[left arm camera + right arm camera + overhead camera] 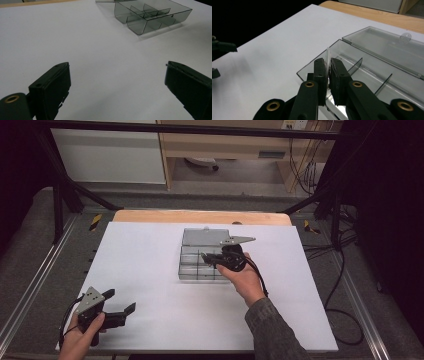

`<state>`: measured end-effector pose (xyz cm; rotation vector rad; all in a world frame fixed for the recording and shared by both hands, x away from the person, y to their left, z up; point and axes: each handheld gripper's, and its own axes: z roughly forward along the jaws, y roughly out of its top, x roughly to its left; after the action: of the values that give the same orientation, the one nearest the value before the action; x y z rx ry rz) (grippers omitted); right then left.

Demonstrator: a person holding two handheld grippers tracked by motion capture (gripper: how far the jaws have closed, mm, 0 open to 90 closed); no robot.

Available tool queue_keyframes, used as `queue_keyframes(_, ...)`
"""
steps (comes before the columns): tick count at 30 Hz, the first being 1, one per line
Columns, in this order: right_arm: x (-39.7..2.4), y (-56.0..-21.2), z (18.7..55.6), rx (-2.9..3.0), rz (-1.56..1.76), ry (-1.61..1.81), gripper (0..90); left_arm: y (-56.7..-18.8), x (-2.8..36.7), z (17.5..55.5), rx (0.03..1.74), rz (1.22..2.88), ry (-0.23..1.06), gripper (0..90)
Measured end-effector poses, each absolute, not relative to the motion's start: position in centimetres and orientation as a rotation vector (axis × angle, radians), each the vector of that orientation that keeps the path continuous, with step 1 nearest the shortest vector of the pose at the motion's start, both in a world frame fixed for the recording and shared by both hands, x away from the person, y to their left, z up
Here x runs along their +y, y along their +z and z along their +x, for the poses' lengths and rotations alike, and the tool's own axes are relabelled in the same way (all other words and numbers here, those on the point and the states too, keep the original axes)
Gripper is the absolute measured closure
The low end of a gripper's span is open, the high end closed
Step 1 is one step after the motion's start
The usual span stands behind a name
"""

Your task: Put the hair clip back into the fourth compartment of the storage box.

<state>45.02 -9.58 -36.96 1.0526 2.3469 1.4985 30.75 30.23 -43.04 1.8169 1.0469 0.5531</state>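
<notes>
Table: a white sheet is spread over the wooden top, whose bare edge is seen along the far side.
Organizer box: a clear, smoke-tinted plastic compartment box is placed on the white sheet, right of the middle and toward the far side; in the left gripper view it is seen well apart from that gripper, at the upper right.
Lid: it is hinged open and laid flat on the sheet behind the tray; in the right gripper view it is seen beyond the compartments.
Right gripper: it is held over the tray's near right part by a hand that comes in from below; the jaws are closed together.
Divider: a thin clear plastic strip is pinched upright between the pads of the right gripper, with its top edge standing out above the tips; other dividers are seen standing in the tray just beyond.
Left gripper: it is held low near the sheet's near left corner, well apart from the box; its jaws are spread wide, with nothing between them, as is seen in its own view.
</notes>
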Motion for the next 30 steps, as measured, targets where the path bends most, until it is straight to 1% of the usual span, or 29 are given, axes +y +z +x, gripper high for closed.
queue_keyframes(9, -9.2, -35.3, 46.6, 2.285, 1.062, 1.557, 83.5, -43.0, 30.2, 30.8, 1.045, 1.817, 0.552, 6.4)
queue_keyframes(30, -8.1, -35.5, 48.0, 2.281, 1.102, 1.556, 83.5, -43.0, 30.2, 30.8, 1.043, 1.817, 0.553, 6.4)
